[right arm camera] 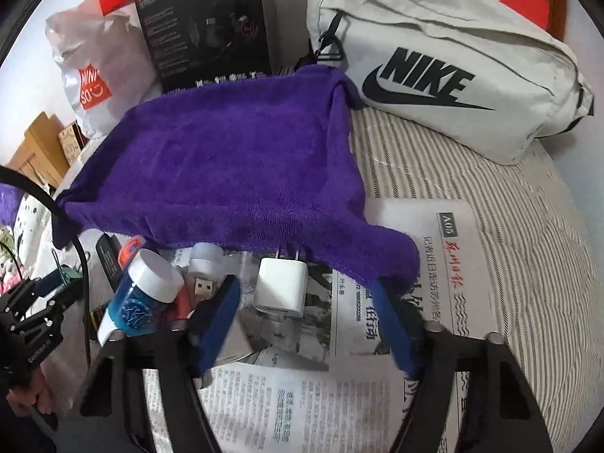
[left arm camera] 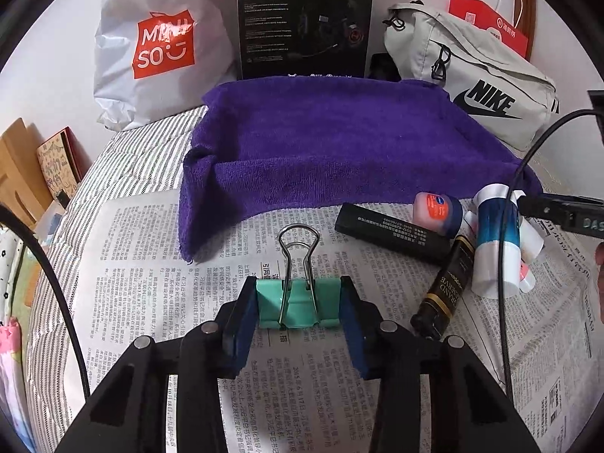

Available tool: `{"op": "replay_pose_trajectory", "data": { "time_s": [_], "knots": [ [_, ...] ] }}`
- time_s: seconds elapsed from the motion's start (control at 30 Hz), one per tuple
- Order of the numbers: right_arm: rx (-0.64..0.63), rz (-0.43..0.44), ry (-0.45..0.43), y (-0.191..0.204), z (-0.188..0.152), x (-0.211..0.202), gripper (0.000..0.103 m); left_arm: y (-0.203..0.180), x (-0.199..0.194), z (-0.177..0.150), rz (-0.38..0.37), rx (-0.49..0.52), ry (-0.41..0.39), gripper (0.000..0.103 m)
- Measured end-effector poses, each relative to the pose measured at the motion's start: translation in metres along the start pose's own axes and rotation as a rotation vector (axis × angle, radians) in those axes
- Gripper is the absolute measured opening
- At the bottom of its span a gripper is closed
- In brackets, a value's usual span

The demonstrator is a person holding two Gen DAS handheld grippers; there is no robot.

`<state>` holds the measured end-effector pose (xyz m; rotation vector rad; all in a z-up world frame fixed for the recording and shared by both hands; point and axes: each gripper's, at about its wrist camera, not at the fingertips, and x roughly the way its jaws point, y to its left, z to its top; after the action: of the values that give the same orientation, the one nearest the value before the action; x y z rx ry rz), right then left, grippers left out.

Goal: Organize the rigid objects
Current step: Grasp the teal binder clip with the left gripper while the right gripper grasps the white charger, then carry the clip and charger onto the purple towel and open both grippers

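Note:
A mint-green binder clip (left arm camera: 298, 307) with wire handles is clamped between the blue pads of my left gripper (left arm camera: 298, 304), just above the newspaper (left arm camera: 158, 264). To its right lie a black stick (left arm camera: 392, 231), a small pink jar (left arm camera: 438, 208), a brown bottle (left arm camera: 446, 287) and a blue-and-white bottle (left arm camera: 494, 243). My right gripper (right arm camera: 305, 287) is open with a white charger plug (right arm camera: 281, 287) lying between its fingers; neither pad touches it. A USB stick (right arm camera: 205, 286) and the blue bottle (right arm camera: 143, 296) lie left of the charger. A purple towel (right arm camera: 234, 166) drapes over a raised shape behind.
A grey Nike bag (right arm camera: 434, 53) lies at the back right, with a black box (left arm camera: 302, 19) and a white Miniso bag (left arm camera: 158, 49) against the wall. Striped bedding (right arm camera: 528, 234) spreads under the newspaper. Black cables (left arm camera: 506, 264) hang near both grippers.

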<state>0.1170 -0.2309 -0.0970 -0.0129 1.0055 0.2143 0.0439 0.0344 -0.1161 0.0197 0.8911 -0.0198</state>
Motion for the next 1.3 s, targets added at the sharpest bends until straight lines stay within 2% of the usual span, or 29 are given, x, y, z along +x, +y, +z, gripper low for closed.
{"op": "replay_pose_trajectory", "data": {
  "time_s": [0.1,0.33,0.4,0.47,0.83,1.0,1.13,1.3],
  "knots": [
    [-0.025,-0.019,0.028,0.002,-0.001,0.006,0.054,0.000,0.000,0.000,0.000,0.000,0.000,0.040],
    [-0.043,-0.015,0.018,0.002,-0.004,0.014,0.048,0.000,0.000,0.000,0.000,0.000,0.000,0.040],
    [-0.053,-0.008,0.013,0.006,-0.002,0.018,0.042,0.000,0.000,0.000,0.001,0.001,0.000,0.040],
    [-0.078,-0.006,-0.008,0.010,-0.001,0.019,0.028,0.000,0.000,0.000,0.000,-0.001,0.000,0.040],
    [-0.103,0.014,-0.039,0.012,-0.004,0.019,0.027,0.001,-0.001,0.000,-0.004,-0.005,0.000,0.039],
    [-0.101,0.006,-0.013,0.006,-0.010,0.012,0.027,0.002,-0.002,0.000,-0.013,-0.005,0.014,0.039],
    [-0.081,0.002,-0.008,-0.002,-0.015,0.002,0.027,0.009,-0.009,-0.002,-0.034,-0.042,0.044,0.039],
    [-0.066,0.018,-0.016,-0.009,-0.019,-0.008,0.027,0.015,-0.024,0.000,-0.036,-0.058,0.038,0.039]
  ]
}}
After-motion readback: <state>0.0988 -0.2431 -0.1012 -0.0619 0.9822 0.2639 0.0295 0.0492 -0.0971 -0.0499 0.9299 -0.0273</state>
